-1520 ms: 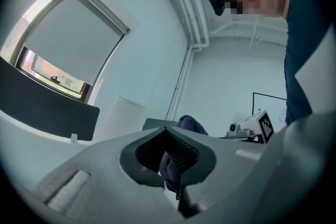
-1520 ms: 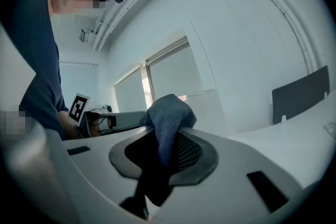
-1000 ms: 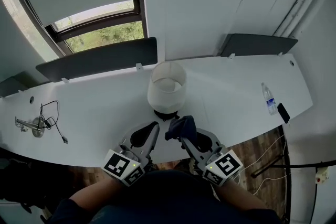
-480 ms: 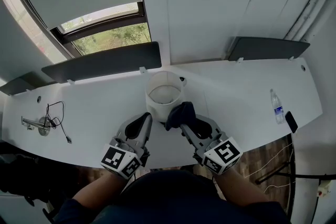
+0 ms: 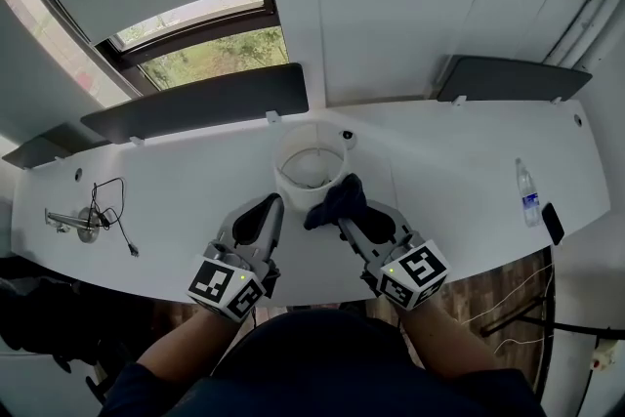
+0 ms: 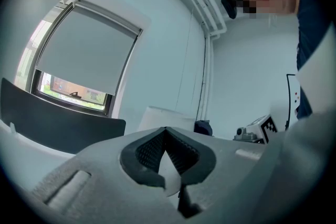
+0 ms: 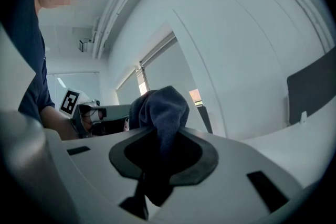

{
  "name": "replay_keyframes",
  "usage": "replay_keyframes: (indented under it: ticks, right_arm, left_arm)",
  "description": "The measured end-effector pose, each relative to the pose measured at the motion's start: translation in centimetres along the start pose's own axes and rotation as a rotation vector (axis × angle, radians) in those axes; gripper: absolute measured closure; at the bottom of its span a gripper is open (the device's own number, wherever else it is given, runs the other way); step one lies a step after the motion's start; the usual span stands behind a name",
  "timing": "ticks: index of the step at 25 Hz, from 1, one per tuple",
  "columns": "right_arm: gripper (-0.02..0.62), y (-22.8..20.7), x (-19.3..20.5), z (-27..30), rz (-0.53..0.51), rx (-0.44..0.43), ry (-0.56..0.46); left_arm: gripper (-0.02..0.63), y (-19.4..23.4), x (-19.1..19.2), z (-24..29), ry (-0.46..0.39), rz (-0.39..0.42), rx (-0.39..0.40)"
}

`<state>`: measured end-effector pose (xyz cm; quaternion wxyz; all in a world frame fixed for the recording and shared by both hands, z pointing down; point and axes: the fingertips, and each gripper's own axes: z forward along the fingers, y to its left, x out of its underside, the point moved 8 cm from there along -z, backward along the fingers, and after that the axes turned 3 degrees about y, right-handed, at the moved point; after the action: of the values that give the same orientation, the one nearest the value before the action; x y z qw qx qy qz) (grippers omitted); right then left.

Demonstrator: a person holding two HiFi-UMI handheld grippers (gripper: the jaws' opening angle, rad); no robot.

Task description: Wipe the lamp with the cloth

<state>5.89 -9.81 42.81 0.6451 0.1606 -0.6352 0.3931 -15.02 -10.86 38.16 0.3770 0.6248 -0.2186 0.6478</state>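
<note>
Dark blue cloth (image 7: pixel 160 105) bulges up out of the right gripper (image 7: pixel 159 138), whose jaws are clamped tight on it. That gripper's own view shows the fabric filling the gap and hanging out below. The same view catches the marker cube of the left gripper (image 7: pixel 70 102) off to one side, which the head view sees only from above.

From the head view, the white-shaded lamp (image 5: pixel 305 179) stands on the white desk (image 5: pixel 439 161), just beyond both grippers. The bunched cloth (image 5: pixel 335 198) sits against the near right side of the shade, though whether it actually presses on it cannot be made out from there. The left gripper (image 5: pixel 270 208) points at the shade's near left side.

The left gripper view shows what the head view does not. The jaws of the left gripper (image 6: pixel 166 134) meet at their tips with nothing between them, and past them rise the shade (image 6: pixel 160 115) and a bit of the cloth (image 6: pixel 203 127).

A water bottle (image 5: pixel 528 195) lies far right on the desk.
</note>
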Motion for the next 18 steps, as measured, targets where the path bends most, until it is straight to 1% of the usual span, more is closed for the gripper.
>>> replay_keyframes:
  ticks: [7, 11, 15, 18]
  right_arm:
    - [0.508, -2.3, 4.7, 0.3, 0.043, 0.027, 0.093]
    - [0.508, -3.4, 6.6, 0.5, 0.055, 0.039, 0.146]
    - [0.508, -4.1, 7.4, 0.6, 0.050, 0.052, 0.188]
    - [0.508, -4.1, 6.7, 0.4, 0.037, 0.051, 0.191]
  left_arm:
    - [0.603, 0.0, 0.6, 0.3, 0.030, 0.012, -0.021]
    - [0.604, -0.1, 0.8, 0.5, 0.038, 0.011, -0.031]
    - [0.603, -0.2, 1.0, 0.5, 0.034, 0.010, -0.031]
    - [0.603, -0.3, 0.9, 0.5, 0.025, 0.007, -0.032]
